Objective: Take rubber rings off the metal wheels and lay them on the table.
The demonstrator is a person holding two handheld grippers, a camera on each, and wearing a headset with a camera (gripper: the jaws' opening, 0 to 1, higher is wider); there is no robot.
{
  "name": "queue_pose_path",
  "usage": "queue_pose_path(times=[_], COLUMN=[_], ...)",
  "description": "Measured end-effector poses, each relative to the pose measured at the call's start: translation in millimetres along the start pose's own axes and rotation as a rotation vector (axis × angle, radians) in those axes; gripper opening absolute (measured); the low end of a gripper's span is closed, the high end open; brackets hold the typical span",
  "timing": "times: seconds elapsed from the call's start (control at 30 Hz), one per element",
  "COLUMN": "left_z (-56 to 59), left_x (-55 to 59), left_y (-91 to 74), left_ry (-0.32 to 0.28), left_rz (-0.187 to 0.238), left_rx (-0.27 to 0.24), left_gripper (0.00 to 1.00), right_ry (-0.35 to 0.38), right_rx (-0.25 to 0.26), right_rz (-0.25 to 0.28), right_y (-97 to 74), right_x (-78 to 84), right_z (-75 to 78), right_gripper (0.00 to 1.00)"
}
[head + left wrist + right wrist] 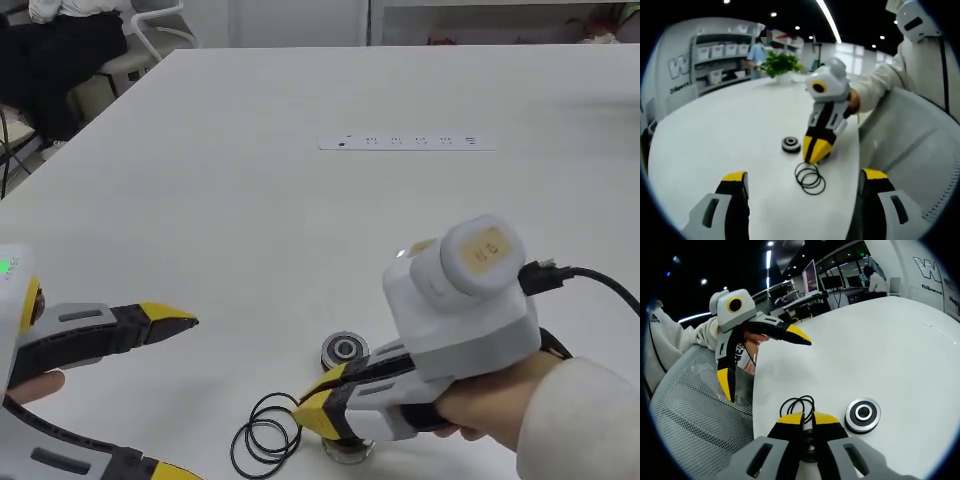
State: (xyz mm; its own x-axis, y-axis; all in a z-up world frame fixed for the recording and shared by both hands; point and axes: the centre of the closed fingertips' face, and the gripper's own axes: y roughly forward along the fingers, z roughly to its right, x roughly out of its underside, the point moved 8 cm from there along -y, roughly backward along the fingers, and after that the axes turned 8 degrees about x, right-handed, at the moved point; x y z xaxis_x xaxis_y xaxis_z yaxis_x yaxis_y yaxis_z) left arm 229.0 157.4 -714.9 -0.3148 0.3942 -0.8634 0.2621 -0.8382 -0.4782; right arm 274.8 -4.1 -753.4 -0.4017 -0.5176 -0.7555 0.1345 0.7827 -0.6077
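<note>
while the left gripper is idling released at 9 o'clock, the right gripper is clenching an unbraced metal wheel, probably risking a skid into the rubber rings.

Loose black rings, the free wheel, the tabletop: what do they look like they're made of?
The black rings: thin, matte, lying in limp overlapping loops, so likely rubber. The free wheel: shiny silvery rim and hub with a dark band between, so it looks like metal. The tabletop: smooth matte white, perhaps laminate; the look leaves it open.
</note>
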Motion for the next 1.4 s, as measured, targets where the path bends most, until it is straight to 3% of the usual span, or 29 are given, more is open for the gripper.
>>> queue_pose_path(times=[0.37,0.8,1.1,1.4], left_z=[-0.4,-1.4,-8.3,-22.1], left_x=[0.2,-4.9,-17.4,-40.4], left_y=[-0.8,2.1,6.4,14.4], left_ry=[-0.002,0.02,0.056,0.11], left_rz=[0.001,0.0,-0.004,-0.008], left_rx=[-0.005,0.003,0.008,0.016], left_gripper=[0.94,0.91,0.86,0.76], right_ry=[-0.014,0.036,0.036,0.055], right_rx=[-0.003,0.079,0.12,0.144], right_rz=[-0.004,0.097,0.127,0.124], right_y=[-6.7,-27.2,-34.6,-35.7], right_x=[-0.8,-10.9,-9.3,0.4], right_z=[0.1,26.2,38.4,48.2], right_gripper=[0.03,0.06,0.09,0.17])
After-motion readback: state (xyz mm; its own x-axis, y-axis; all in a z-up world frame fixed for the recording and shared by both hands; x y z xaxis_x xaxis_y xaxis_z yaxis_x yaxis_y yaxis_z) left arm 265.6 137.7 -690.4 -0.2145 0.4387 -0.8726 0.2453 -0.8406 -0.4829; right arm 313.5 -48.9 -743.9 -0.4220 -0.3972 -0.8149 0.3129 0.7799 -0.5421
